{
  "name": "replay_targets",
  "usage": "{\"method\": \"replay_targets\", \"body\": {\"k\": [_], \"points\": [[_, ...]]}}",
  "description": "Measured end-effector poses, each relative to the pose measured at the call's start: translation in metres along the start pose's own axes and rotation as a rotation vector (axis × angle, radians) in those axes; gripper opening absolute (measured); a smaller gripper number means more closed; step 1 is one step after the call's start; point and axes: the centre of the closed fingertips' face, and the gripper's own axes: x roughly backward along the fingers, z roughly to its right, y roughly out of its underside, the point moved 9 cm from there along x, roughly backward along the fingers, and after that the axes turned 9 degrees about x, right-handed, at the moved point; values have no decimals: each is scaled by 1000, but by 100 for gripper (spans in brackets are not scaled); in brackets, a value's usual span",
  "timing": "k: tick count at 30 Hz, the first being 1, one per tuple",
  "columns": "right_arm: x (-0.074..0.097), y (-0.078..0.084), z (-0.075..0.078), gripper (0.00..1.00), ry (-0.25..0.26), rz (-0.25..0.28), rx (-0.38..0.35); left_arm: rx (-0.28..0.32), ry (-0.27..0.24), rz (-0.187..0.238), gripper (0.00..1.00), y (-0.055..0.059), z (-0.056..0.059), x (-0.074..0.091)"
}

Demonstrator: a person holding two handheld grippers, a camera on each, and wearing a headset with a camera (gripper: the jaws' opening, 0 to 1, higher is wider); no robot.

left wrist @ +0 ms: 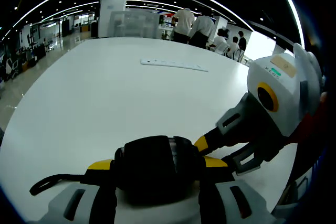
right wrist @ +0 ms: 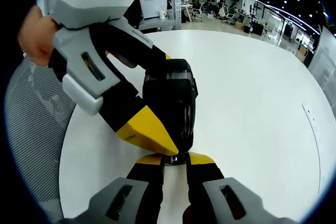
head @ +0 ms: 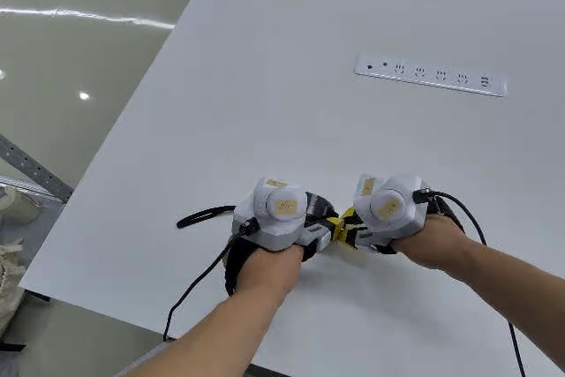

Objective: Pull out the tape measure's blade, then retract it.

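A black tape measure [left wrist: 157, 177] rests on the white table [head: 291, 86], and my left gripper [left wrist: 157, 162] is shut on its body from both sides. In the head view the case [head: 320, 207] sits between the two hand-held grippers near the table's front edge. My right gripper [right wrist: 176, 159] meets the case [right wrist: 170, 100] head-on, its yellow-tipped jaws shut on the small blade tip at the case's mouth. No length of blade shows between the case and the jaws. The tape's black wrist strap [head: 205, 214] trails off to the left.
A white power strip [head: 430, 74] lies at the far right of the table. Black cables [head: 190, 289] hang from both grippers over the front edge. The table's left edge borders a glossy floor. Several people [left wrist: 194, 24] stand beyond the table's far end.
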Motion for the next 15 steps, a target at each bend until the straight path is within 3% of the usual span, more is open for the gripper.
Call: {"method": "replay_targets", "body": {"k": [6, 15], "points": [[0, 1, 0, 14, 5, 8, -13, -4, -10, 16, 62, 0, 1, 0], [2, 3, 0, 21, 58, 8, -77, -8, 2, 22, 62, 1, 0, 2]]}}
